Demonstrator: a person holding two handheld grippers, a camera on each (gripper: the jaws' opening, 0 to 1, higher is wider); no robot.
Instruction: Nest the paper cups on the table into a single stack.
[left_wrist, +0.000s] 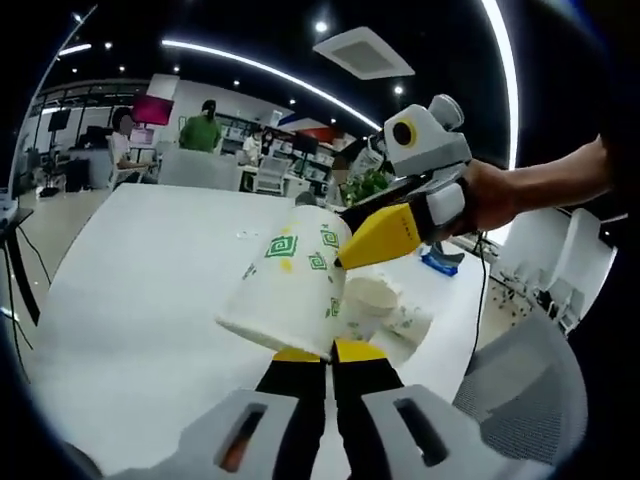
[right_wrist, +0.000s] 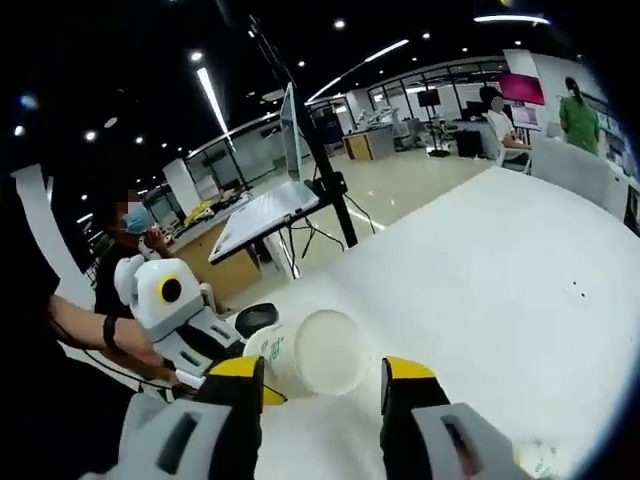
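A white paper cup (left_wrist: 288, 280) with green square prints is held up over the table, tilted. My left gripper (left_wrist: 330, 352) is shut on its rim. The right gripper's yellow finger (left_wrist: 385, 237) reaches in from the right and lies against the cup's base end. In the right gripper view that cup's round bottom (right_wrist: 312, 352) faces the camera between the jaws of my right gripper (right_wrist: 322, 372), which stand wide apart and open. Beyond it, the left gripper (right_wrist: 245, 340) holds the cup's far end. Two or three more paper cups (left_wrist: 385, 305) lie on the table behind the held one.
The long white table (left_wrist: 150, 280) stretches away. A grey mesh chair (left_wrist: 530, 400) stands at its near right corner. A laptop on a tripod stand (right_wrist: 270, 205) sits off the table's edge. People sit and stand at desks far behind.
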